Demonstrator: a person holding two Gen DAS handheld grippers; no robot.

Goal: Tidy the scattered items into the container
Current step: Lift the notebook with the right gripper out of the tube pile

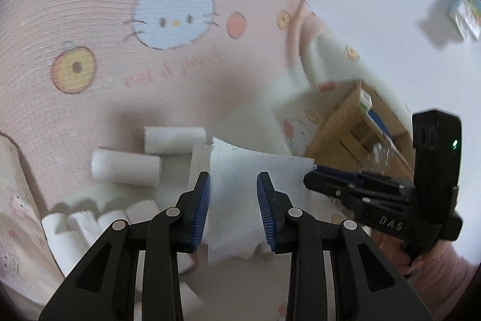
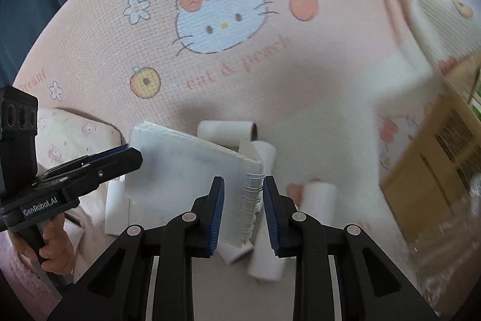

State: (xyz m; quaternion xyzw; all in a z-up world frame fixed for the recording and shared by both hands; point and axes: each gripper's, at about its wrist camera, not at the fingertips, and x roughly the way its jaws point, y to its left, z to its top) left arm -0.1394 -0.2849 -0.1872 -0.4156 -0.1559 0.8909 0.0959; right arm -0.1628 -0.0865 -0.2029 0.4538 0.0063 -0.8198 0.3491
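We are carrying the notebook (image 2: 192, 167) between both grippers toward the box (image 1: 354, 128), and we judge the trick is keeping the two hands level and moving together, so the book is neither twisting nor sliding out. The right gripper (image 2: 243, 212) is closing around the spiral edge, coil sitting between its jaws; the left gripper (image 1: 233, 211) is straddling the opposite page edge, though we cannot tell whether its pads are pressing. The notebook is white, thin and floppy, with pages fanning loose. White rolls (image 1: 126, 167) are lying beyond the jaws.
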